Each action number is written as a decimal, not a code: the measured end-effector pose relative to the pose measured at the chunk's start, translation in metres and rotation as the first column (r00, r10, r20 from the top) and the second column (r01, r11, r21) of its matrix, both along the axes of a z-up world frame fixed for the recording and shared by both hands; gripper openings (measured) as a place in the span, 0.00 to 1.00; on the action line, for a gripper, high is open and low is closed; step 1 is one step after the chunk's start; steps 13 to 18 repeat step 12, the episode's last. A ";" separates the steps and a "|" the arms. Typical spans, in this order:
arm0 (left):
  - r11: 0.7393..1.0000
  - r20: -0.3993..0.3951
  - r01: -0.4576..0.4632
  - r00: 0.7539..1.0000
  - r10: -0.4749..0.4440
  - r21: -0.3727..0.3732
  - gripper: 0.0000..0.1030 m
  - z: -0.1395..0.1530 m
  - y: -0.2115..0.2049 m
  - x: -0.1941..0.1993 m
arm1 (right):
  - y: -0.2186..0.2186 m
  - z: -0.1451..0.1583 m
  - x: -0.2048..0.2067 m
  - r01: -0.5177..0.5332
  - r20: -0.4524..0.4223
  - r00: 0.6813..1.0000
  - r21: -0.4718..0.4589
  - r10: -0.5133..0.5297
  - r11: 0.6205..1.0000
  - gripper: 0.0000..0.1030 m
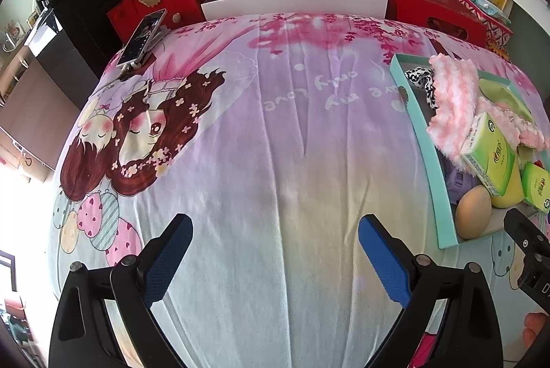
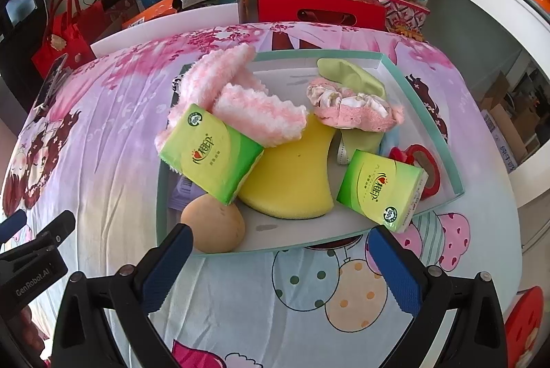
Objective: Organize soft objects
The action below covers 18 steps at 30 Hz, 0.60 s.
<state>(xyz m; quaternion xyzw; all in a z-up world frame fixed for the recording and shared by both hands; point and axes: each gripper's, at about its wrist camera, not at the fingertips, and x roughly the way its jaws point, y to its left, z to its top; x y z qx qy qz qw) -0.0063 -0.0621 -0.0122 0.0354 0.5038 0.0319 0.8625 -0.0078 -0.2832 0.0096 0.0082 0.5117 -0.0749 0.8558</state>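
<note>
We see a cartoon-print bedsheet (image 1: 275, 134) covering the worktop, red bags and boxes behind it. Our left gripper (image 1: 275, 247) hovers over bare sheet, jaws apart and empty. At right, the teal tray (image 2: 165, 182) holds soft items; our right gripper (image 2: 275, 261) hovers at its near edge, jaws apart.

Bright, even daylight in both views. Strongest light from the left, with a blown-out white window patch (image 1: 20, 196) at the left wrist view's edge. Soft sheen across the printed bedsheet (image 1: 275, 134), creases lightly shaded. Faint shadows only, under the tissue pack (image 2: 211, 153) and yellow sponge (image 2: 292, 175). Heavy fisheye bending, dark vignette in the corners. Sharp at centre, softer towards the rims.
</note>
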 end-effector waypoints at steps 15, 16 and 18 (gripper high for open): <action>1.000 0.009 0.022 1.000 -0.022 -0.011 0.94 0.002 -0.003 -0.001 | -0.003 -0.003 0.000 0.004 -0.009 1.000 0.004 -0.004 1.000 1.00; 1.000 0.009 0.022 1.000 -0.022 -0.011 0.94 0.002 -0.003 -0.001 | -0.003 -0.003 0.000 0.004 -0.009 1.000 0.004 -0.004 1.000 1.00; 1.000 0.009 0.022 1.000 -0.022 -0.011 0.94 0.002 -0.003 -0.001 | -0.003 -0.003 0.000 0.004 -0.009 1.000 0.004 -0.004 1.000 1.00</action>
